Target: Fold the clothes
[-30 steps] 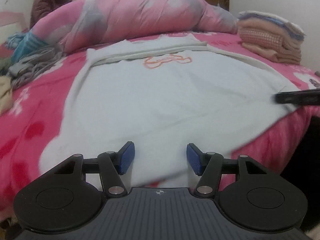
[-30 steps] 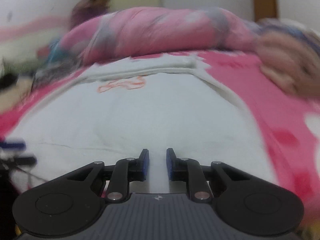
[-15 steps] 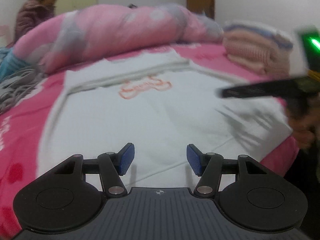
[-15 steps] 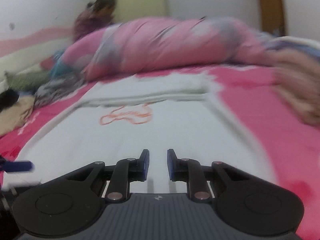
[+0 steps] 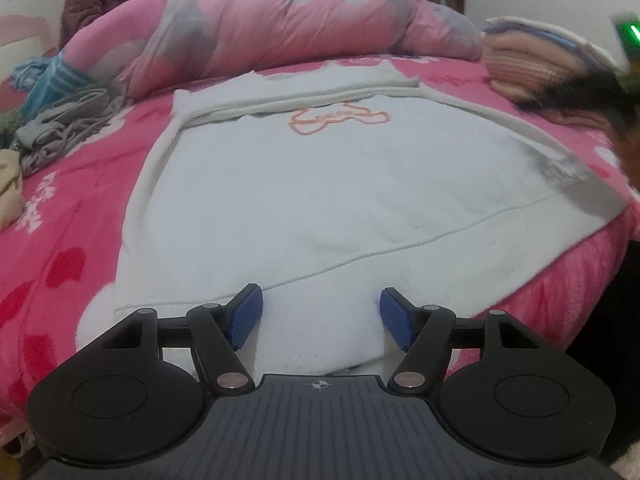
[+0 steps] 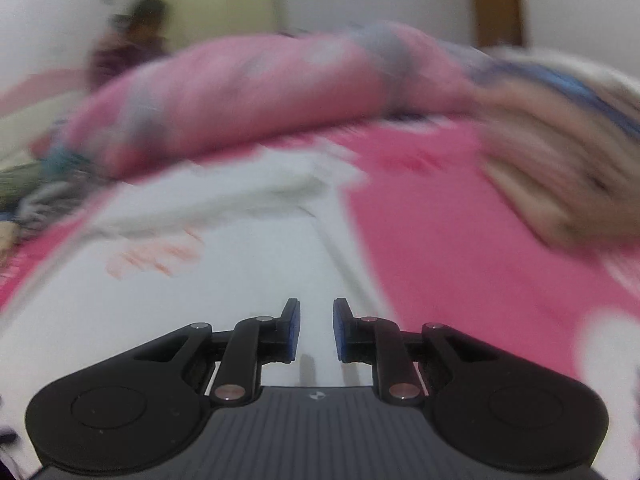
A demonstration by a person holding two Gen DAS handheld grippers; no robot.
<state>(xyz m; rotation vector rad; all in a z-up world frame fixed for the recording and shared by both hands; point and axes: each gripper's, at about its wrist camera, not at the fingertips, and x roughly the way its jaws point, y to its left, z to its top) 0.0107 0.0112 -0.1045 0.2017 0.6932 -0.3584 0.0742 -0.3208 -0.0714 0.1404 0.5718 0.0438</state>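
Sweatshirt (image 5: 340,200), white, lies ahead of left gripper (image 5: 321,316), jaws opening, nothing between; its orange chest lettering is unreadable. Right gripper (image 6: 316,330): jaws narrowly parted, empty.

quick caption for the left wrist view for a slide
Left claw, jaws opening and empty, above the near hem of a white sweatshirt spread flat on a pink bed.

Right view motion-blurred — folded stack (image 6: 560,168) smeared, person (image 6: 132,44) indistinct.
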